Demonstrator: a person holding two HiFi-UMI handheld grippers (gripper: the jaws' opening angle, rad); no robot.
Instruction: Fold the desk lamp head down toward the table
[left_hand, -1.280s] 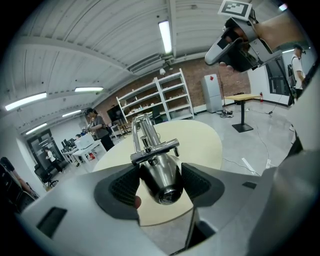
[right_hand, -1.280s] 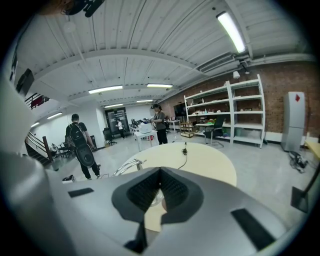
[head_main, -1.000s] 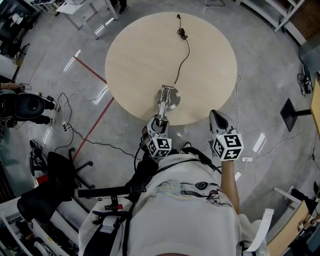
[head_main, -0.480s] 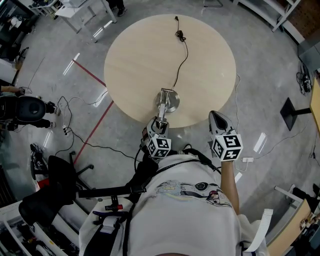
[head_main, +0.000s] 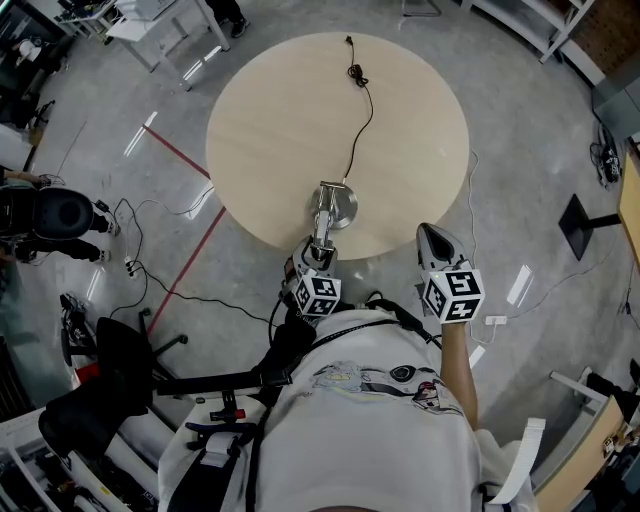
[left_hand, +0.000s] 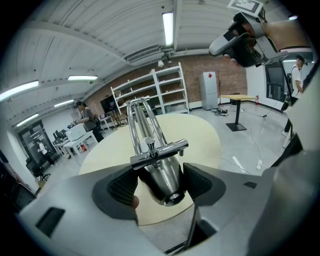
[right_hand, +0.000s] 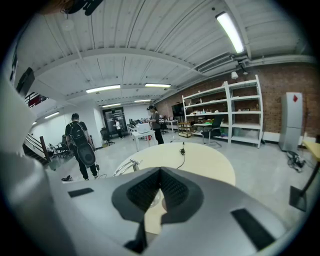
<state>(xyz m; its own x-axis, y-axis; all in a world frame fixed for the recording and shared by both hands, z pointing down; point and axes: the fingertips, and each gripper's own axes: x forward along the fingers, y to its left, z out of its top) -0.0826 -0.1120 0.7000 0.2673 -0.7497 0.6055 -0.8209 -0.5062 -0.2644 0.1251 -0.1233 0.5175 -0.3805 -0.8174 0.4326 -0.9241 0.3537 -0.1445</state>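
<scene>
A chrome desk lamp stands at the near edge of the round table (head_main: 290, 120). Its round base (head_main: 338, 203) is on the tabletop, and its twin-rod arm (head_main: 322, 222) leans toward me. The cone-shaped lamp head (left_hand: 162, 177) sits between the jaws of my left gripper (left_hand: 160, 187), with both ribbed pads against its sides. In the head view the left gripper (head_main: 312, 255) hangs just past the table's rim. My right gripper (head_main: 432, 240) hovers off the table to the right of the lamp. It is shut, with its pads (right_hand: 150, 190) meeting on nothing.
The lamp's black cord (head_main: 362, 110) runs across the table to a plug (head_main: 355, 70) near the far edge. Floor cables (head_main: 150, 270) and an office chair (head_main: 110, 350) lie to the left. People stand in the room beyond the table (right_hand: 80, 145).
</scene>
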